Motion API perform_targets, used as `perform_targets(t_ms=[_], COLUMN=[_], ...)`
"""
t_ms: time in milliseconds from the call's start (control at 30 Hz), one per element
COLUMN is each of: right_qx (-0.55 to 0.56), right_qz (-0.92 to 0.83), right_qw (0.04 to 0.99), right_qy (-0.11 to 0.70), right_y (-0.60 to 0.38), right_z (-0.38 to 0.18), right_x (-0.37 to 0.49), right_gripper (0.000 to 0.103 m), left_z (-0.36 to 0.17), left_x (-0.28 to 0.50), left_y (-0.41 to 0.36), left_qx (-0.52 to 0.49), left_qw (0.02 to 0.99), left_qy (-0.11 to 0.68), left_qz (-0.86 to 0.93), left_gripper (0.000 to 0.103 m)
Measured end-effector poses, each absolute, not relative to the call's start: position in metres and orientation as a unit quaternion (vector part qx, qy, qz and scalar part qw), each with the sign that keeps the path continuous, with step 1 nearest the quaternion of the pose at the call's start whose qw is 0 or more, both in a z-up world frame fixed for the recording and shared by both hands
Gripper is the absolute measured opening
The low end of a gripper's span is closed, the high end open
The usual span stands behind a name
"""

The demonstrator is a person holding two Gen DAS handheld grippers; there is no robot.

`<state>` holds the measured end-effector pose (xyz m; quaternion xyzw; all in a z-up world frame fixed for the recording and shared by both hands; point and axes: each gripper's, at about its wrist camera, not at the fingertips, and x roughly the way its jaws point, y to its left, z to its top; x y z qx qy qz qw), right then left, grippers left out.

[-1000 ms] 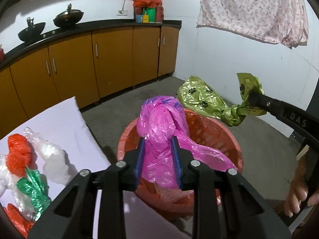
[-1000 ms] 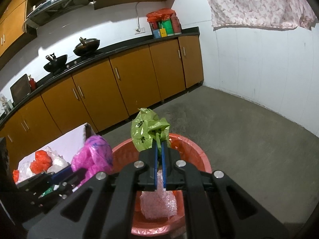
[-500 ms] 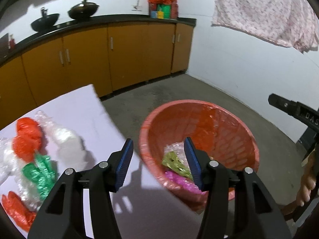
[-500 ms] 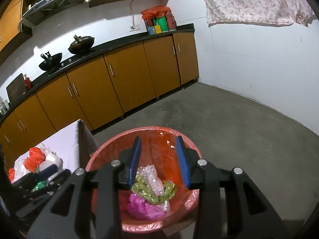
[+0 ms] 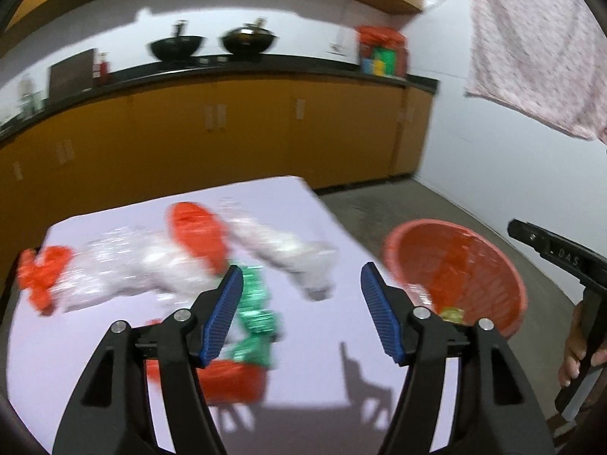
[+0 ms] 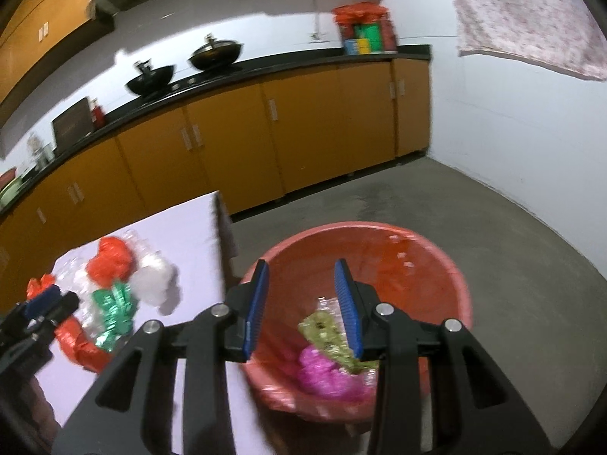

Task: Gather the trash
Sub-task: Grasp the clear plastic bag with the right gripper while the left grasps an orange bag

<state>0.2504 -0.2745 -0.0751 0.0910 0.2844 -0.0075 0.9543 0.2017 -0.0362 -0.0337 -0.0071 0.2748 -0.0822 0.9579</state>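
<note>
My left gripper is open and empty above the white table, facing a blurred pile of crumpled bags: orange, clear and green. My right gripper is open and empty above the red basin, which holds a pink bag and a yellow-green bag. The basin shows at the right in the left wrist view. The bag pile shows at the left in the right wrist view: orange, green.
The basin stands on the concrete floor beside the table's right edge. Orange kitchen cabinets with woks on the counter run along the back wall. A floral cloth hangs on the right wall.
Both grippers opened and dropped the pink and green bags into the basin. The left gripper has swung left from the basin to over the table pile; the right has shifted slightly left.
</note>
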Motion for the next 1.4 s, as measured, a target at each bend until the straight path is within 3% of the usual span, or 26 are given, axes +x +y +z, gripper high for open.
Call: perform_targets(t_ms=[167,333,700,1000,1067,1100,1167,1200,1267,1367,1400], right_qx=[0.077,0.064,0.037,-0.005,-0.005,-0.008,-0.015,-0.018,-0.022,-0.020,-0.019], right_qz=[0.041,0.087,0.125,0.116,0.119,0.120,0.123,0.123,0.124,0.123,0.124], right_qw=[0.949,0.940,0.921,0.908,0.905,0.904,0.902,0.901,0.900,0.900,0.901], right_qy=[0.303,0.324,0.367,0.402,0.408,0.410,0.414,0.416,0.418,0.417,0.416], right_y=[-0.228,-0.181,-0.106,-0.080,-0.077,-0.076,-0.073,-0.071,-0.070,-0.069,-0.069], right_z=[-0.078,-0.087,-0.112,-0.142,-0.146,-0.148,-0.151,-0.153,-0.155,-0.155,-0.155], right_x=[0.265,0.288,0.352,0.395,0.399,0.400,0.402,0.403,0.403,0.403,0.403], right_gripper=[0.038,0.050,0.068,0.068,0.065,0.057,0.048,0.040,0.034,0.029,0.026], left_z=[-0.037,-0.048,-0.090,-0.107,-0.113,-0.114,-0.115,-0.115,-0.116,-0.117,-0.117], left_x=[0.191,0.193,0.232,0.258,0.264,0.266,0.268,0.268,0.269,0.270,0.271], left_y=[0.034,0.112,0.232,0.255,0.258,0.259,0.261,0.262,0.262,0.262,0.262], left_qx=[-0.006,-0.019,-0.045,-0.039,-0.042,-0.043,-0.051,-0.055,-0.059,-0.061,-0.061], left_qw=[0.964,0.956,0.922,0.916,0.914,0.913,0.914,0.914,0.915,0.914,0.914], left_qy=[0.265,0.272,0.324,0.351,0.358,0.359,0.360,0.360,0.363,0.367,0.370], left_qz=[0.010,0.112,0.208,0.191,0.188,0.187,0.181,0.177,0.169,0.160,0.157], left_gripper=[0.077,0.090,0.098,0.101,0.101,0.101,0.099,0.093,0.082,0.057,0.044])
